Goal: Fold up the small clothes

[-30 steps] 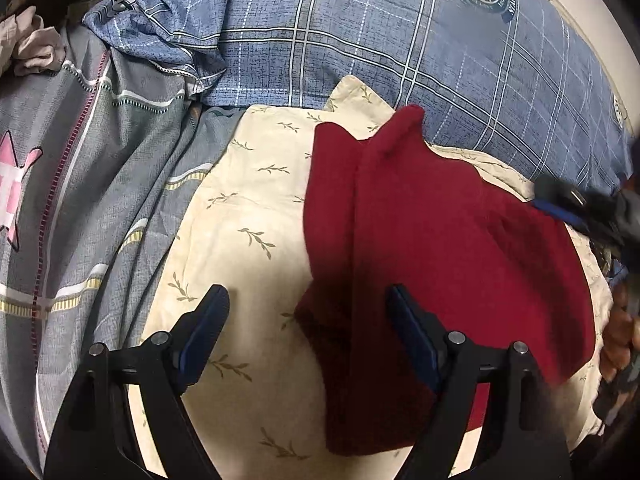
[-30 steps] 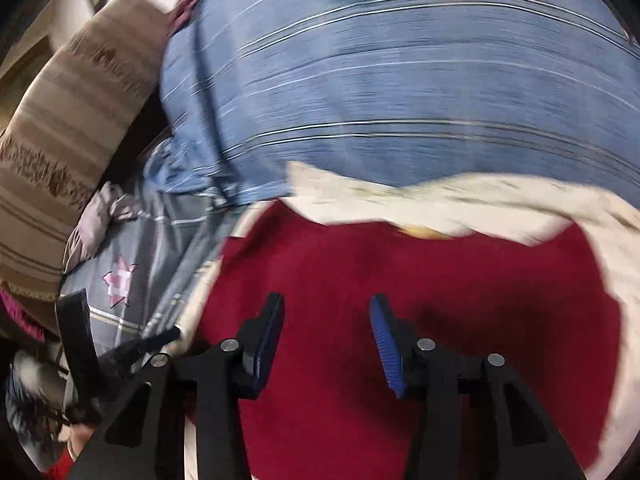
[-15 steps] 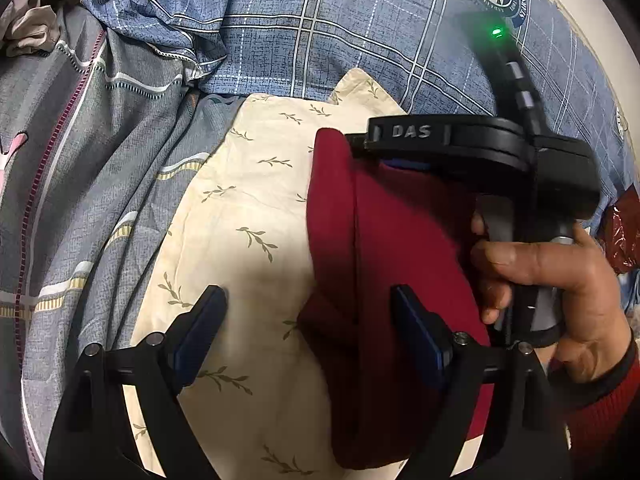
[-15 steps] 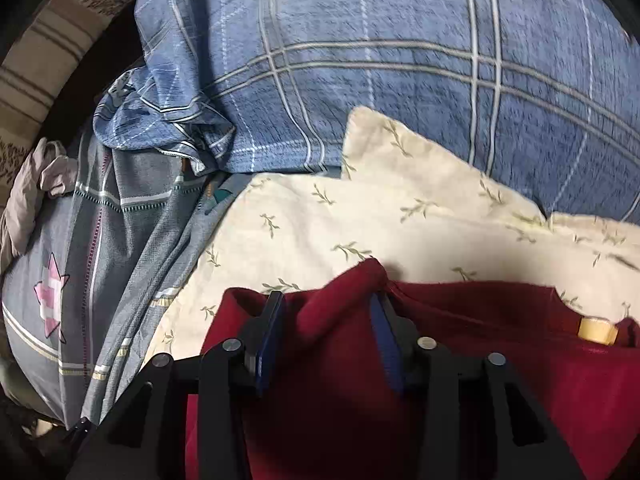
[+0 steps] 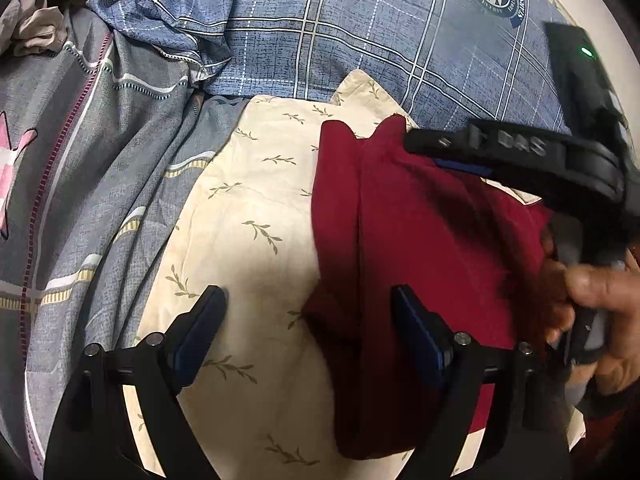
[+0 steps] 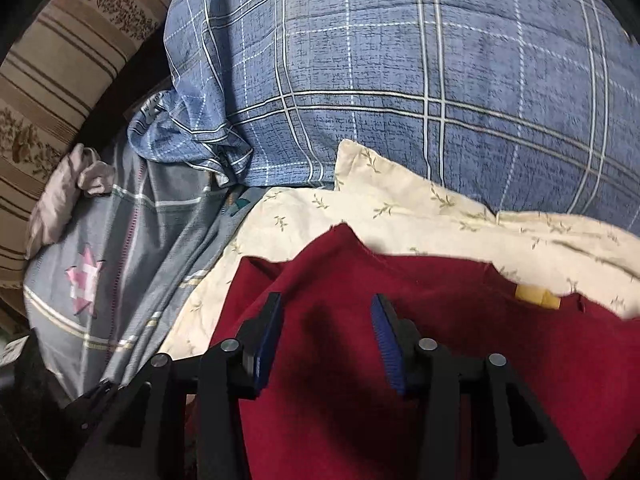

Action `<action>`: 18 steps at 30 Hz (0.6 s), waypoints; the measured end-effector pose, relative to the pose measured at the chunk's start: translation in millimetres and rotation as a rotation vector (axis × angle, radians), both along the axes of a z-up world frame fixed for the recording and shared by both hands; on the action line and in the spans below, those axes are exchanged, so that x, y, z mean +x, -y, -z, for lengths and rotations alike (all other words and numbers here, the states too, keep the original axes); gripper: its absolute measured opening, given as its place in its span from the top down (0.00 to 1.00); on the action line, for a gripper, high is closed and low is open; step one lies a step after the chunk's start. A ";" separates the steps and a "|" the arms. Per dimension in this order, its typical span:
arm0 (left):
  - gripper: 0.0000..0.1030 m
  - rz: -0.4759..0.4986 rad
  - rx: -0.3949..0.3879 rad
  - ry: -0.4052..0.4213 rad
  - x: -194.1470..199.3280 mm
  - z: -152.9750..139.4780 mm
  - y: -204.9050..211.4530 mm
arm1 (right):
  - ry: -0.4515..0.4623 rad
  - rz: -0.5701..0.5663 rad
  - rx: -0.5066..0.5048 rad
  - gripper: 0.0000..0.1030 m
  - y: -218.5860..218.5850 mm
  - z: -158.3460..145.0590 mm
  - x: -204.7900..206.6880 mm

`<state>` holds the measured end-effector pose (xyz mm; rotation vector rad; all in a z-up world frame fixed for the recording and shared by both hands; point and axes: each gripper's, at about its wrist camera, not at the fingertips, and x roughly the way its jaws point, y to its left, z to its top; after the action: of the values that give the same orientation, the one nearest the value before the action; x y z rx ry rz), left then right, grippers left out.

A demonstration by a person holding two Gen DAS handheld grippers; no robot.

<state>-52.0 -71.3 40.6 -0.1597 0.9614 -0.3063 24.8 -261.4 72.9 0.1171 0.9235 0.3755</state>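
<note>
Red garment [image 5: 420, 248] folded lengthwise on cream leaf-print cloth [image 5: 248, 240], left edge between spread fingers of left gripper [image 5: 308, 320], right gripper [image 6: 326, 332] agape, empty, hovering above far end.

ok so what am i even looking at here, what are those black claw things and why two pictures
Each picture comes from a camera on a hand-held gripper, looking out along its two black fingers with blue pads. A person holds one in each hand; no robot arm is involved. The left gripper is open, hovering over the edge of a dark red garment lying on a cream leaf-print cloth. The right gripper, seen side-on in the left view, is also open above the same garment, holding nothing. Behind lie a blue plaid pillow and grey bedding.
</note>
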 end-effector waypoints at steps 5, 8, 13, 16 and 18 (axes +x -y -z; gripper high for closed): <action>0.15 -0.003 -0.004 -0.007 4.9 2.3 1.1 | -0.124 0.007 0.036 0.53 -15.3 33.5 30.5; 0.15 0.000 -0.012 -0.013 6.1 2.4 0.2 | -0.107 0.005 0.007 0.53 -21.2 28.3 27.9; 0.15 -0.002 -0.009 -0.013 4.6 1.6 0.7 | -0.125 -0.030 0.044 0.24 -27.7 9.1 15.9; 0.15 -0.004 -0.014 -0.012 4.3 2.1 0.0 | -0.124 -0.073 -0.043 0.22 -48.0 9.5 16.6; 0.15 -0.006 -0.018 -0.013 4.3 2.4 -0.4 | -0.135 -0.073 -0.112 0.21 -57.6 18.4 19.9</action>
<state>-47.7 -70.8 38.2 -0.1810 0.9710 -0.3091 44.7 -203.8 54.5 0.0058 1.0826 0.3860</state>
